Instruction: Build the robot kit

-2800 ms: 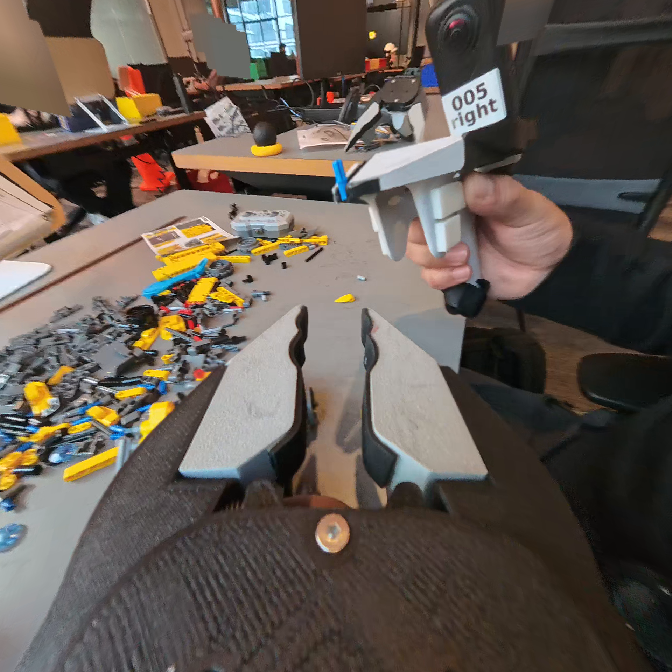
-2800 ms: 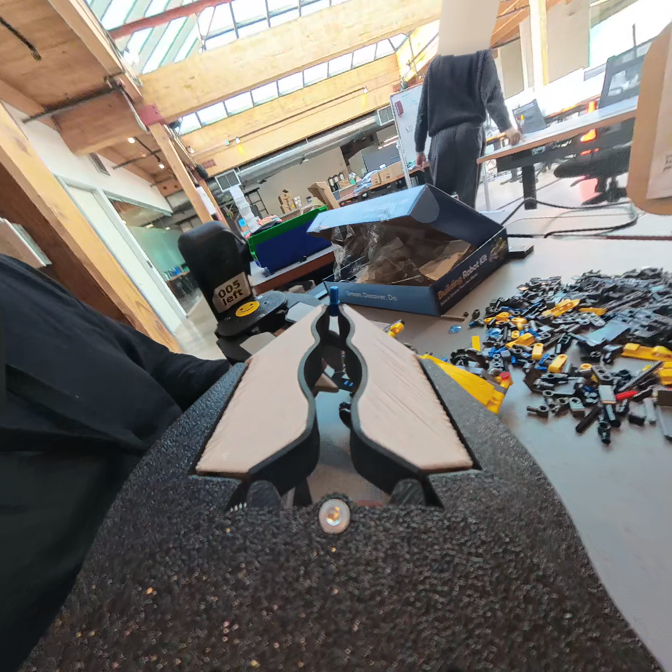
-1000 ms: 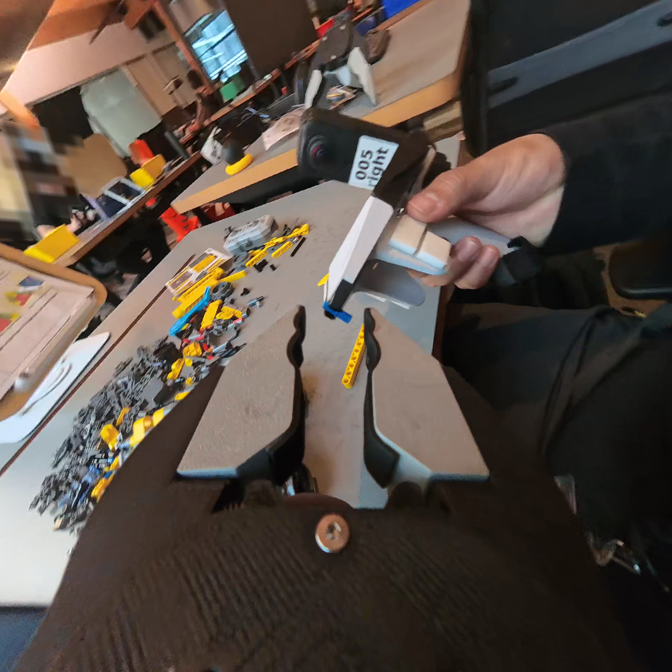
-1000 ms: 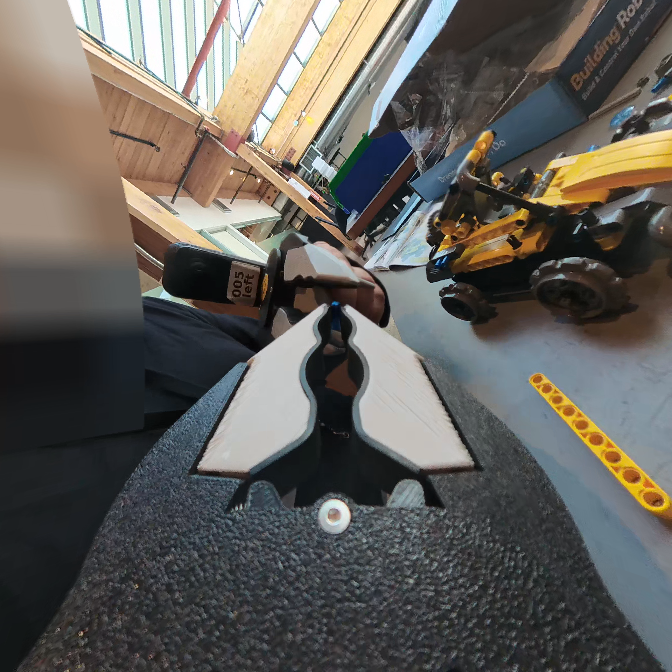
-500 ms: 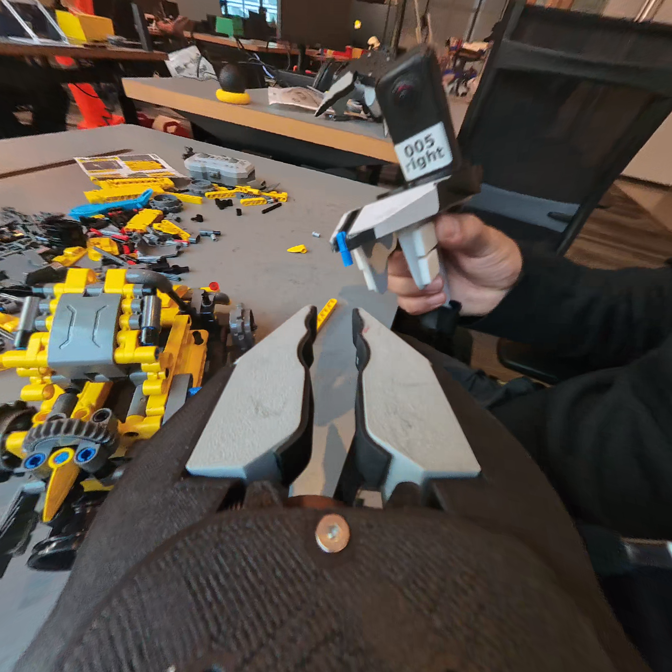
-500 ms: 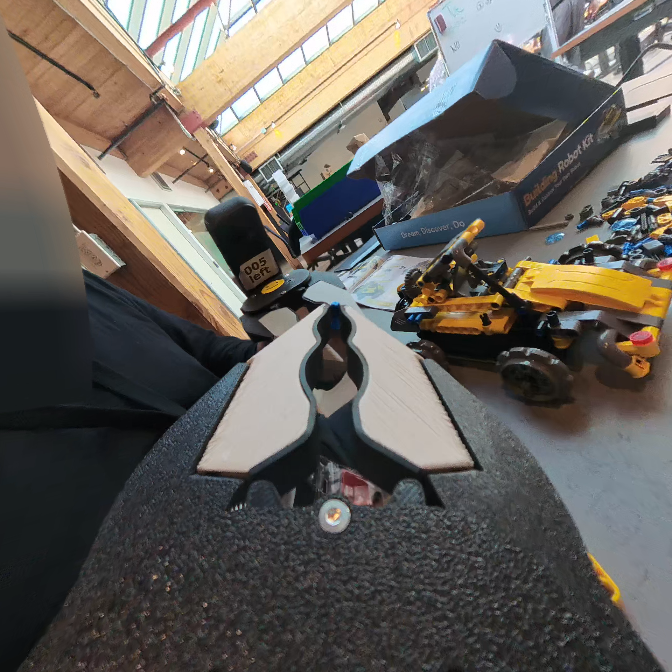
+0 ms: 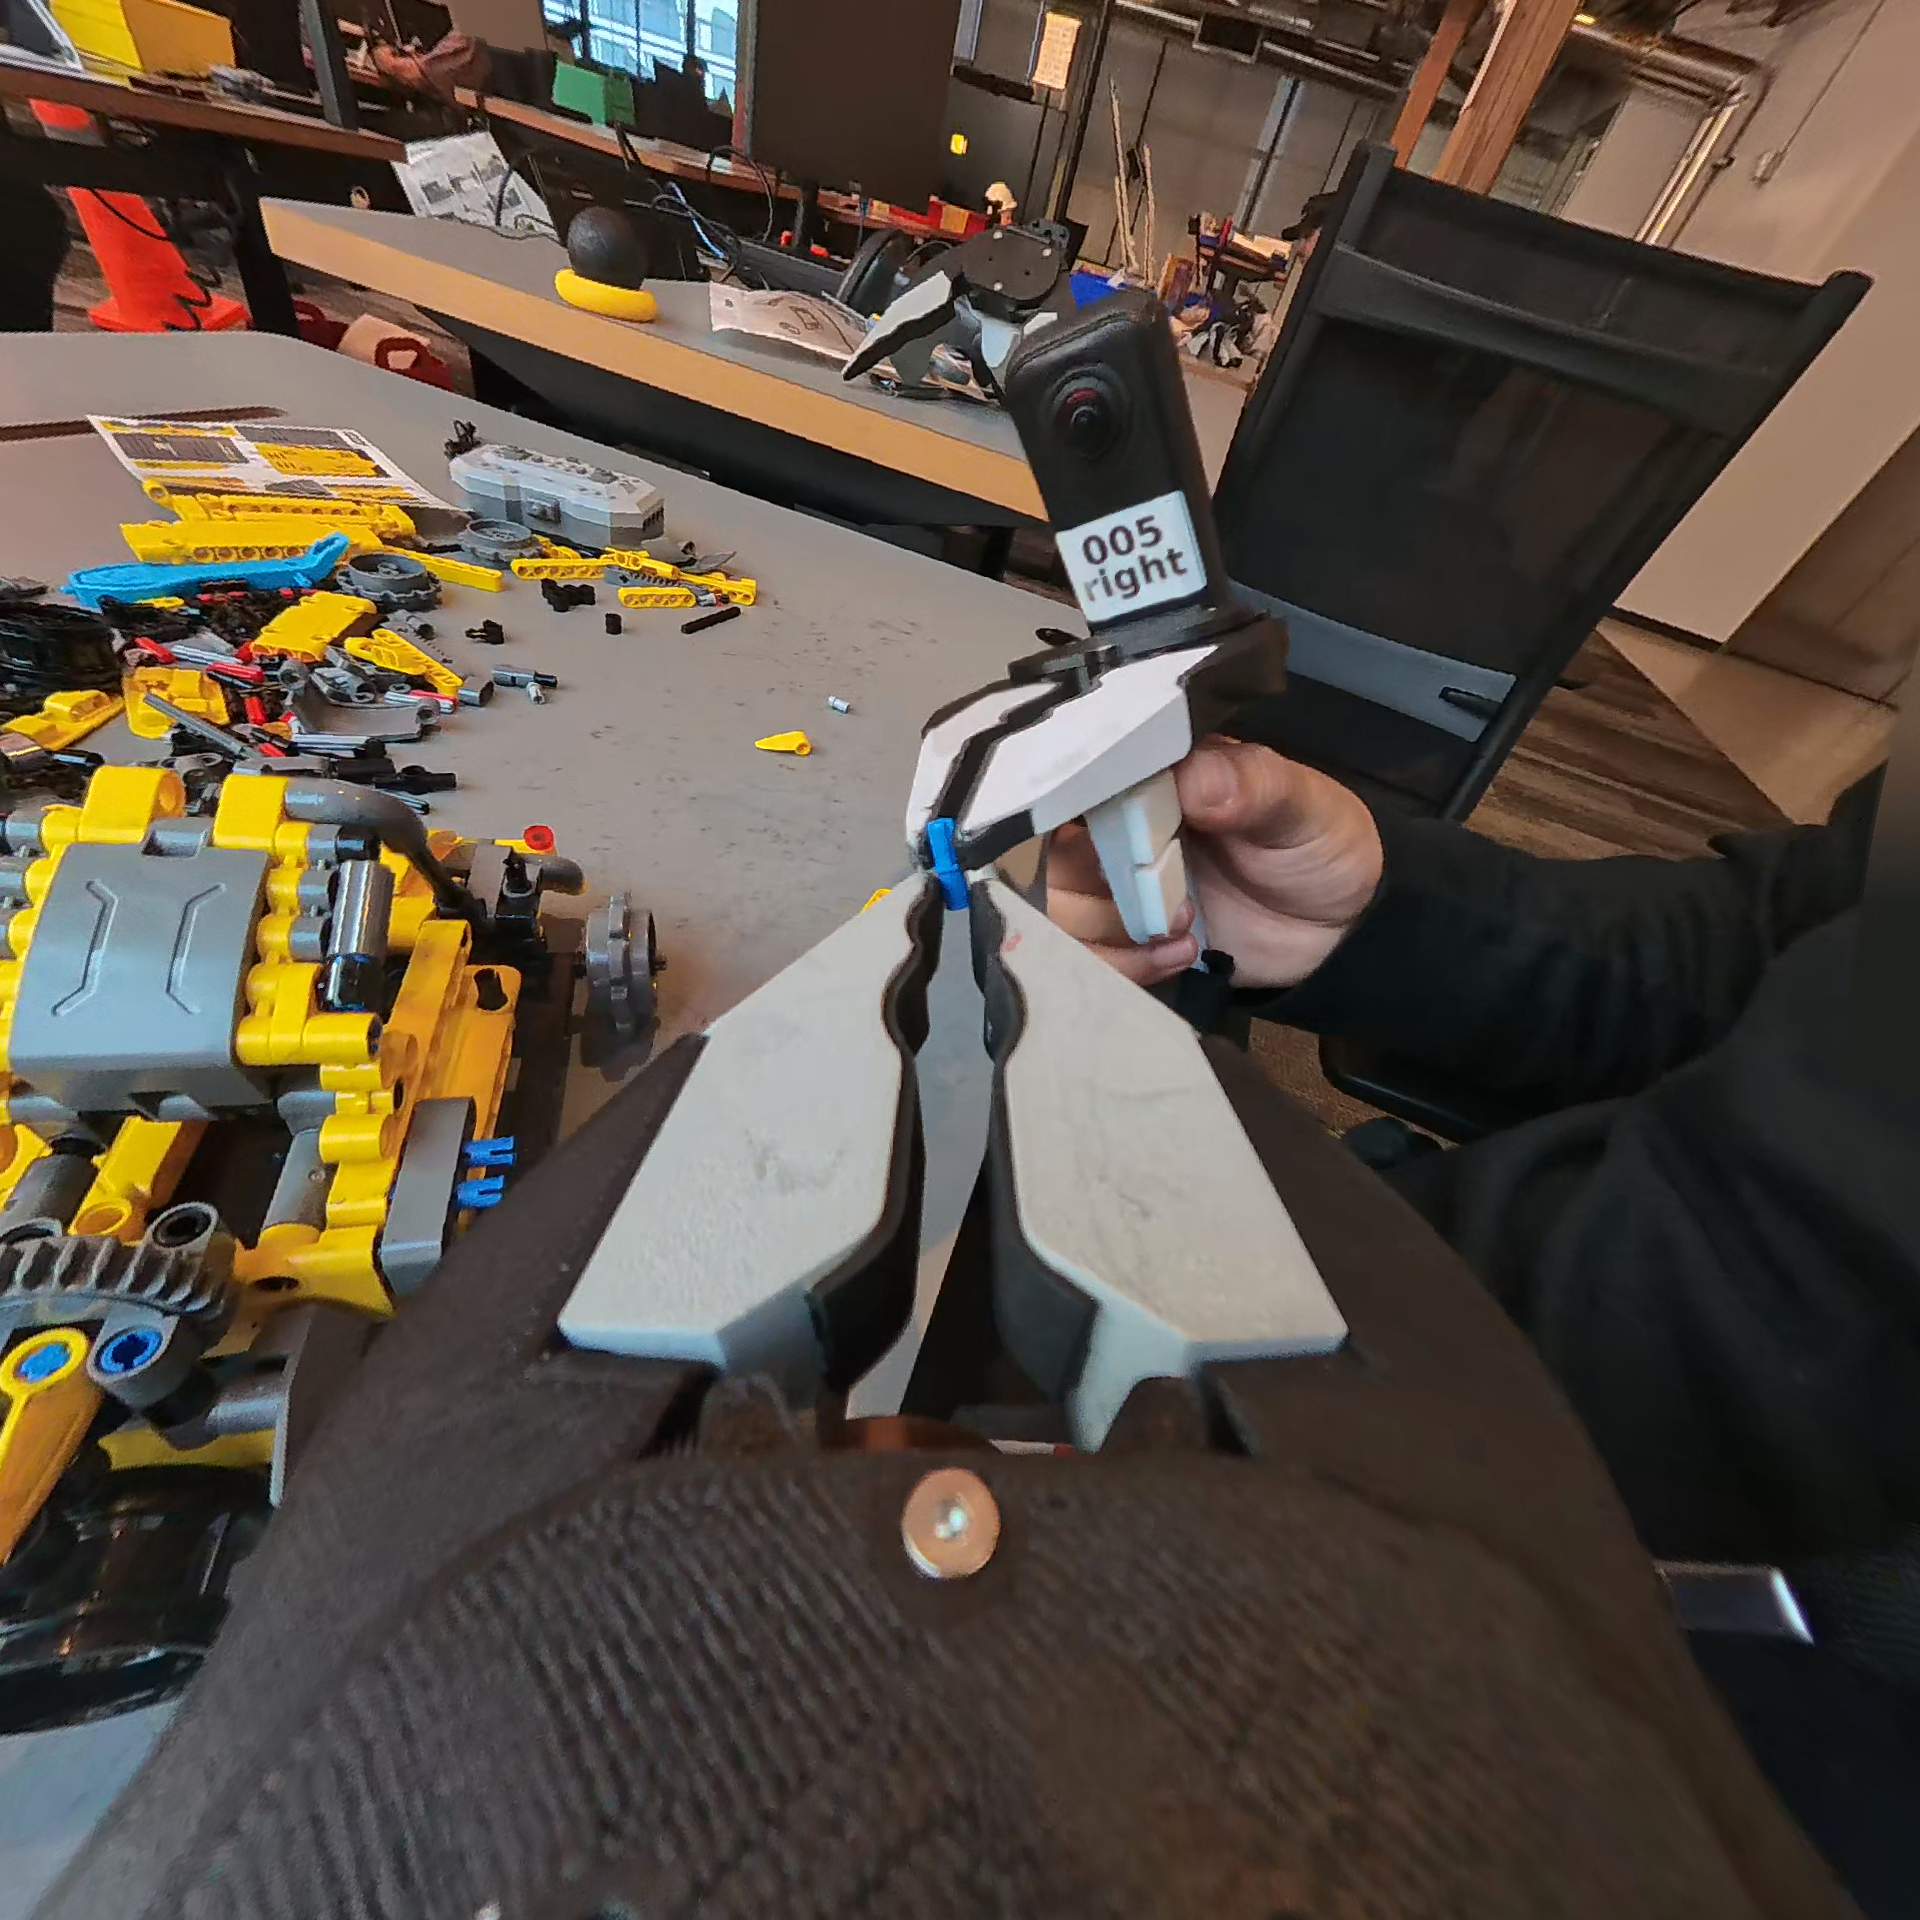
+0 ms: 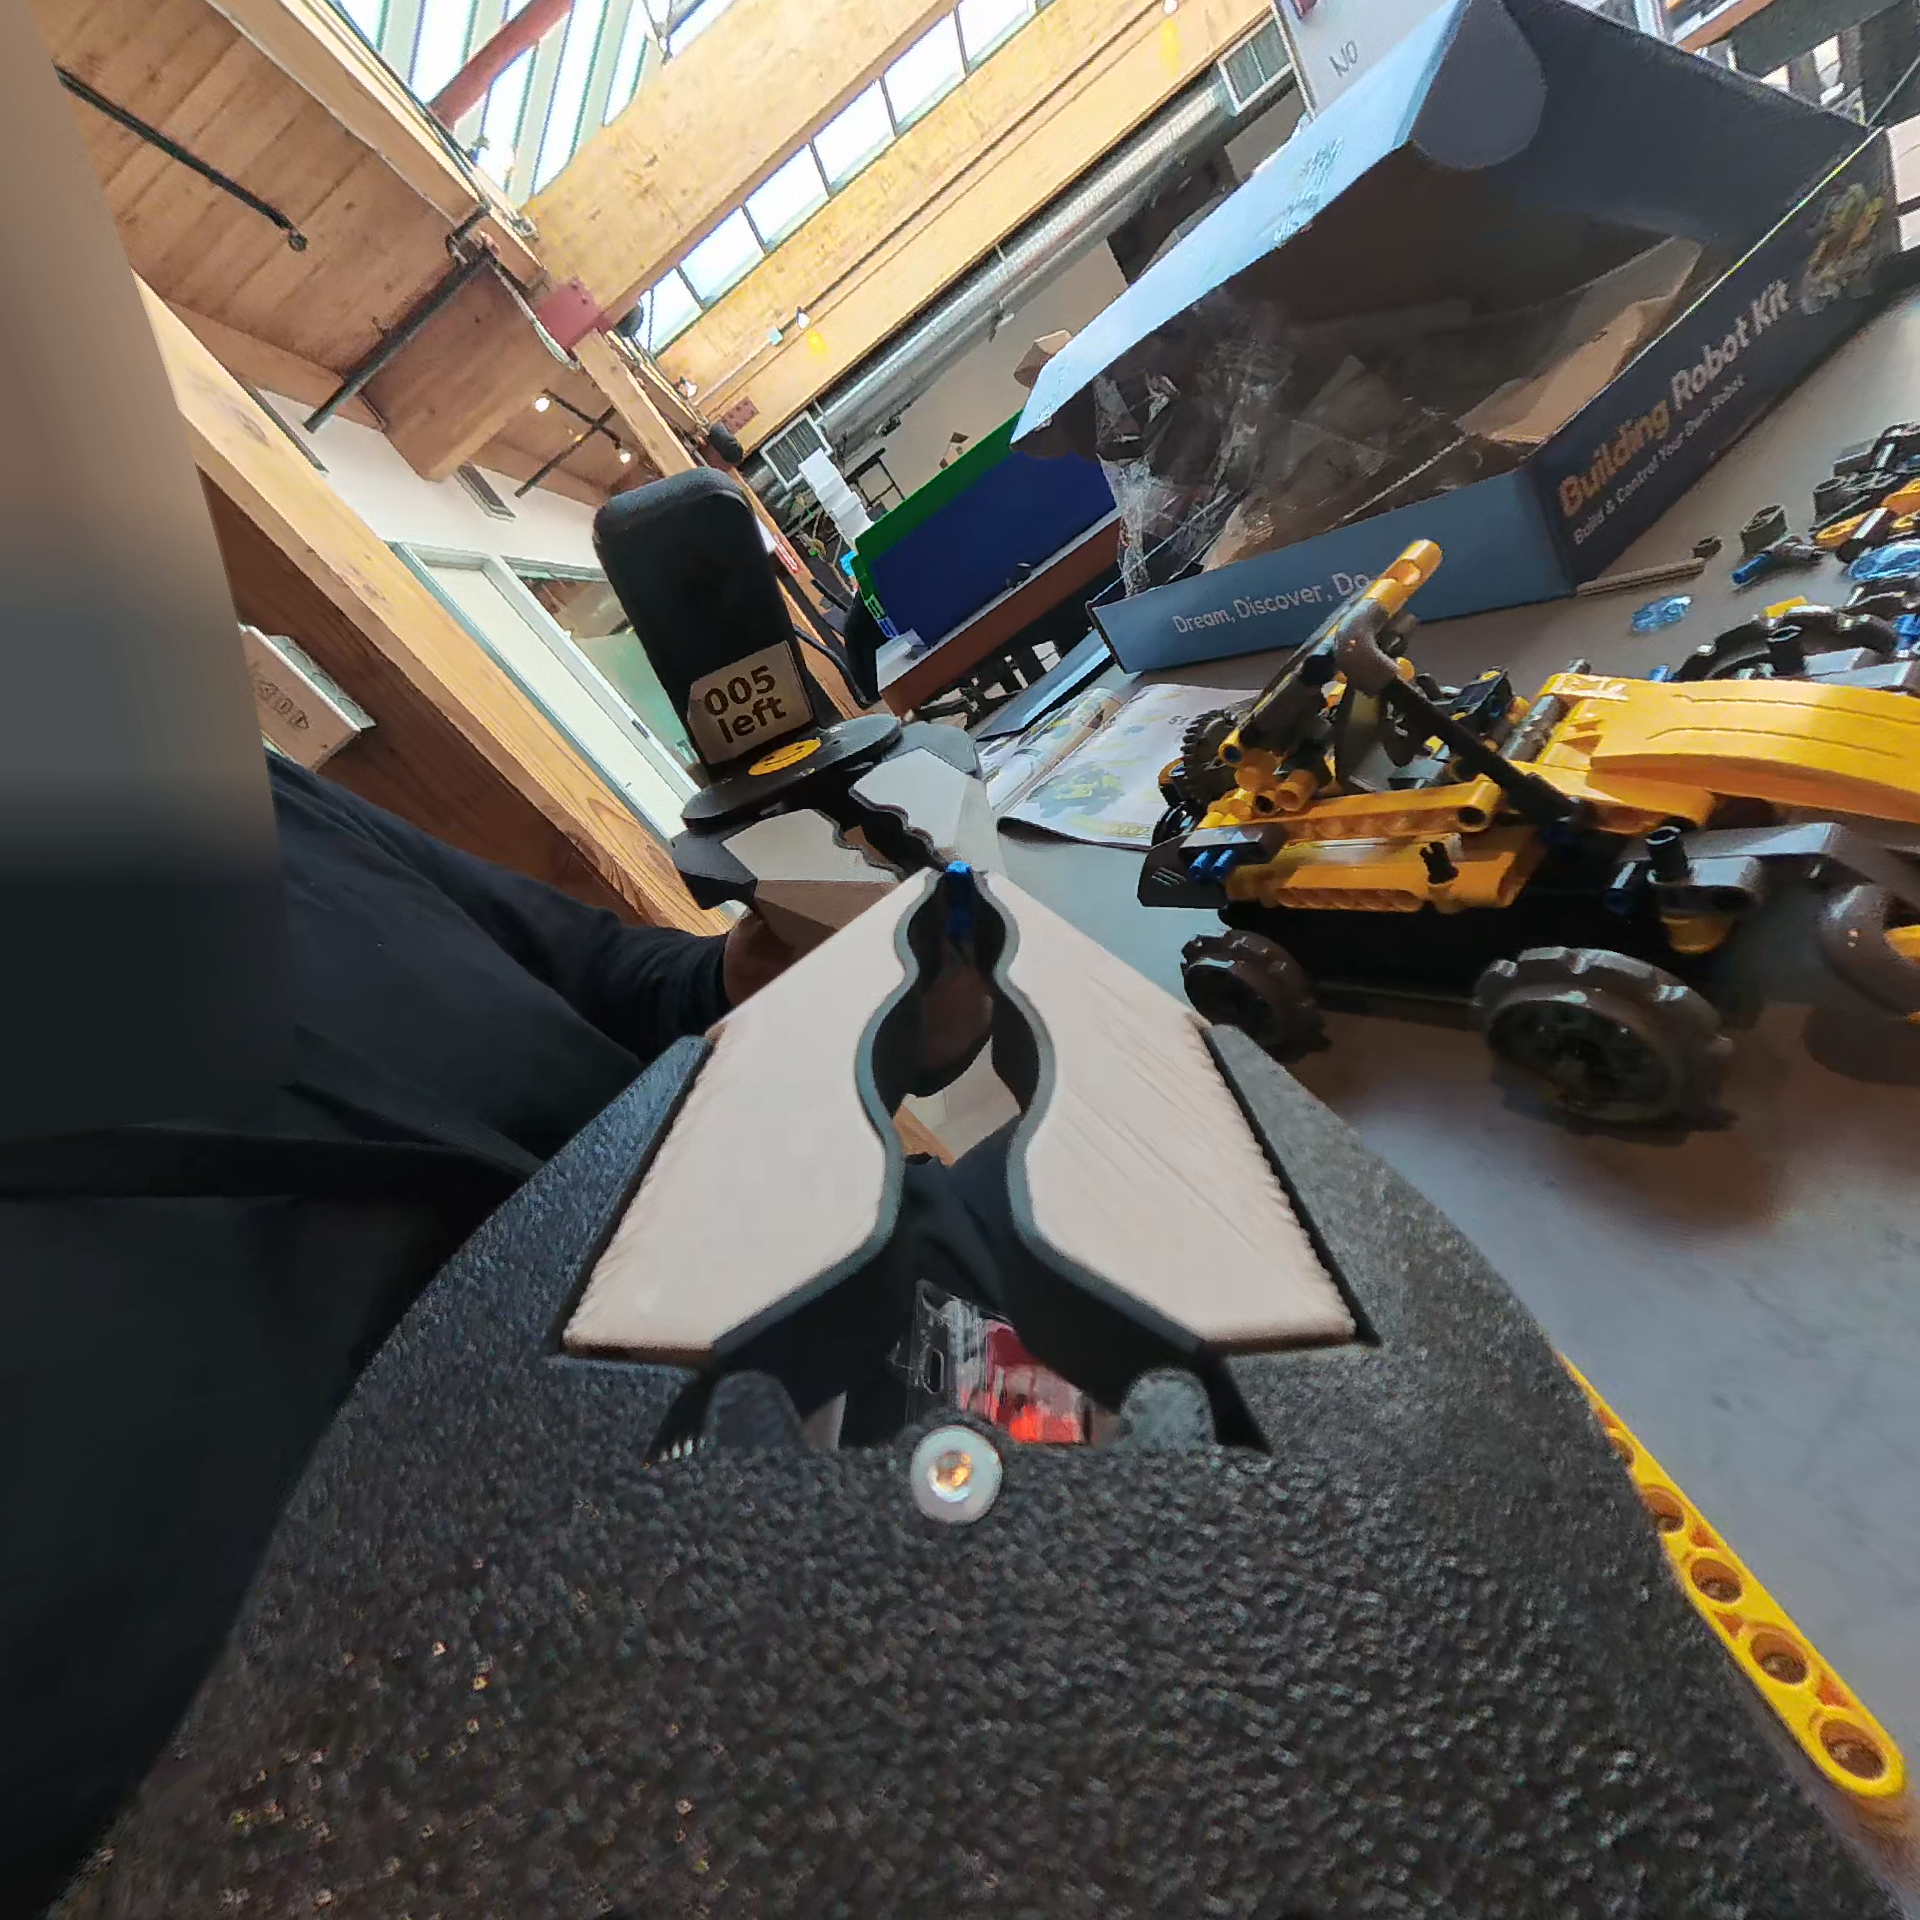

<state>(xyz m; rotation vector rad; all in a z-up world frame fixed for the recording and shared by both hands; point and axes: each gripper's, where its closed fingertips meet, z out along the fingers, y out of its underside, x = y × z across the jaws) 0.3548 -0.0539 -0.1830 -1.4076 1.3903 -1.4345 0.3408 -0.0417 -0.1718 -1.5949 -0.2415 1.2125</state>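
My right gripper [image 8: 958, 888] is shut on a small blue pin [image 8: 958, 902] at its tips. In the left wrist view a hand holds the right gripper [image 7: 933, 850] above the table edge, with the blue pin [image 7: 941, 844] pointing down. My left gripper [image 7: 948, 902] meets it tip to tip. Its jaws have closed to a narrow gap around the pin's lower end. The left gripper also shows in the right wrist view [image 8: 940, 857], just behind the pin. Both grippers hang in the air off the table's near edge.
A yellow and grey model vehicle [image 7: 208, 987] [image 8: 1507, 831] stands on the grey table [image 7: 727, 810]. A long yellow beam [image 8: 1766, 1652] lies near the edge. Loose pieces [image 7: 260, 644], a grey block [image 7: 556, 494], an open blue box [image 8: 1455, 416] and a booklet [image 8: 1091, 769] lie beyond. A black chair [image 7: 1507, 520] stands at the right. My left and right fingertips are right by each other.
The right gripper has brought the blue pin down to the left gripper's tips. The left gripper's jaws have narrowed around the pin's end.
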